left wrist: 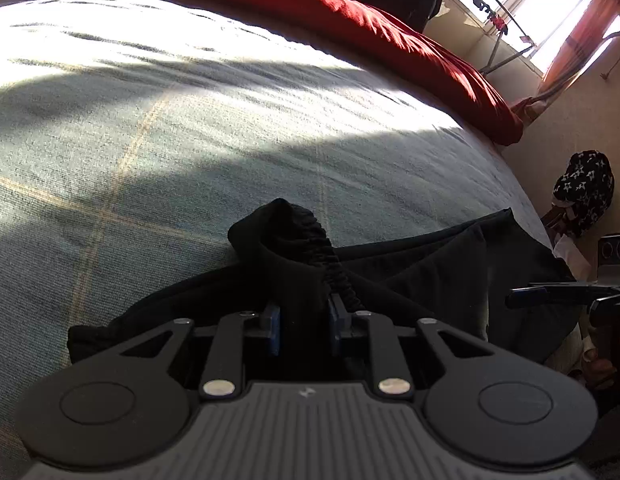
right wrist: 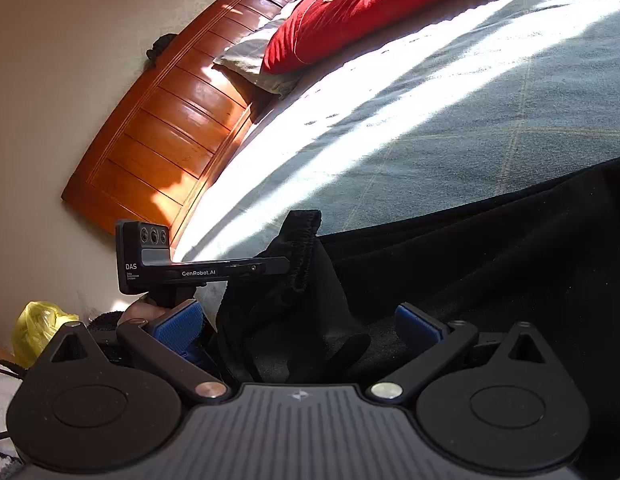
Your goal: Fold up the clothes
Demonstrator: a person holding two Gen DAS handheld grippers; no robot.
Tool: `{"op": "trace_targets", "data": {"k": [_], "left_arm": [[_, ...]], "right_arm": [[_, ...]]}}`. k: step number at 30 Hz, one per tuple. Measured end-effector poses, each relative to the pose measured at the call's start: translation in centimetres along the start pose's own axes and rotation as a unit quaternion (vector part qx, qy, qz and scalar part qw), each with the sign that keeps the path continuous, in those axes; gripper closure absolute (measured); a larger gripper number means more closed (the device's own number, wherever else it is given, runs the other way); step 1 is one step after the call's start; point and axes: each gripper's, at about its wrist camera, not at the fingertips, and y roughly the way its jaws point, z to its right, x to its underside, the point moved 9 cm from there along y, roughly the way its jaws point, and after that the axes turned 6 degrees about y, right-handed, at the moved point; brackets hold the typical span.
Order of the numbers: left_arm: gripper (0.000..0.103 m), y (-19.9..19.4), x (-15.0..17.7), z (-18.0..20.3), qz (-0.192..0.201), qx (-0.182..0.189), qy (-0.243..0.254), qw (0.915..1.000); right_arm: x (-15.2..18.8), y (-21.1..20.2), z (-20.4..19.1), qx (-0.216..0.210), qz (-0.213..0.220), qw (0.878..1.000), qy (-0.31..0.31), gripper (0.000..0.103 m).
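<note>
You work over a bed (left wrist: 189,128) under a blue-grey cover with thin tan lines, half in bright sun. A red duvet (left wrist: 390,28) is bunched along its far side, and a wooden headboard (right wrist: 169,120) stands against a pale wall. Your black garment (right wrist: 490,248) lies on the bed's near edge. Your left gripper (left wrist: 303,320) has its fingers clamped on the garment's elastic waistband (left wrist: 326,256), lifting it into a fold. Your right gripper (right wrist: 301,328) holds its fingers wide apart over the cloth. A yellow bag (right wrist: 37,324) sits below.
</note>
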Motion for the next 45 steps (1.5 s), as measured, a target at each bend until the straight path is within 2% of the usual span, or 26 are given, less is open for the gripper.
{"op": "trace_targets", "data": {"k": [4, 9, 12, 17, 19, 21, 23, 25, 29, 32, 33, 35, 36, 41, 45], "left_arm": [[0.097, -2.9, -0.7, 1.0, 0.044, 0.005, 0.003, 0.9990], [0.098, -8.3, -1.5, 1.2, 0.113, 0.006, -0.009, 0.9935], [0.098, -9.2, -0.5, 0.2, 0.112, -0.005, -0.027, 0.9933], [0.097, -6.5, 2.6, -3.6, 0.057, -0.055, -0.084, 0.9933], [0.092, -6.3, 3.1, -4.0, 0.051, -0.077, -0.084, 0.9922], [0.085, -7.0, 2.7, -3.1, 0.065, -0.090, -0.054, 0.9923], [0.074, -7.5, 2.2, -1.0, 0.078, -0.088, -0.004, 0.9930], [0.047, -7.1, 2.2, 1.1, 0.073, -0.090, 0.041, 0.9924], [0.045, -4.0, 4.3, 4.1, 0.027, -0.125, 0.130, 0.9832], [0.049, -1.8, 6.0, 4.3, -0.008, -0.167, 0.163, 0.9723], [0.056, -1.3, 6.4, 4.4, -0.012, -0.184, 0.179, 0.9664], [0.080, -1.6, 6.4, 4.4, 0.000, -0.206, 0.187, 0.9604], [0.098, -1.9, 6.3, 4.5, 0.006, -0.212, 0.183, 0.9599], [0.099, -5.0, 5.9, 3.9, 0.043, -0.233, 0.126, 0.9634], [0.099, -8.6, 5.8, 4.0, 0.076, -0.233, 0.068, 0.9672]], "right_arm": [[0.0, 0.3, -0.2, 0.001, 0.005, 1.000, 0.002, 0.000], [-0.5, 0.7, -0.5, 0.007, 0.006, 1.000, -0.002, 0.000], [-0.8, 1.1, -0.7, 0.009, 0.004, 1.000, -0.006, 0.000], [-1.1, 2.0, -0.8, 0.017, -0.005, 1.000, -0.010, 0.000], [-1.1, 2.1, -0.9, 0.019, -0.006, 1.000, -0.013, 0.000], [-1.1, 2.0, -1.0, 0.021, -0.008, 1.000, -0.016, 0.000], [-1.1, 2.0, -1.1, 0.023, -0.009, 1.000, -0.019, 0.000], [-1.0, 2.0, -1.1, 0.024, -0.010, 0.999, -0.021, 0.000], [-1.0, 2.1, -0.9, 0.020, -0.011, 1.000, -0.020, 0.000], [-0.7, 2.2, -0.8, 0.021, -0.016, 0.999, -0.022, 0.000], [-0.6, 2.2, -0.7, 0.022, -0.017, 0.999, -0.022, 0.000], [-0.5, 2.0, -0.3, 0.024, -0.018, 0.999, -0.019, 0.000], [-0.5, 1.9, -0.1, 0.024, -0.018, 0.999, -0.018, 0.000], [-0.6, 1.5, 0.4, 0.018, -0.018, 1.000, -0.015, 0.000], [-0.9, 1.4, 0.6, 0.013, -0.024, 0.999, -0.020, 0.000]]}}
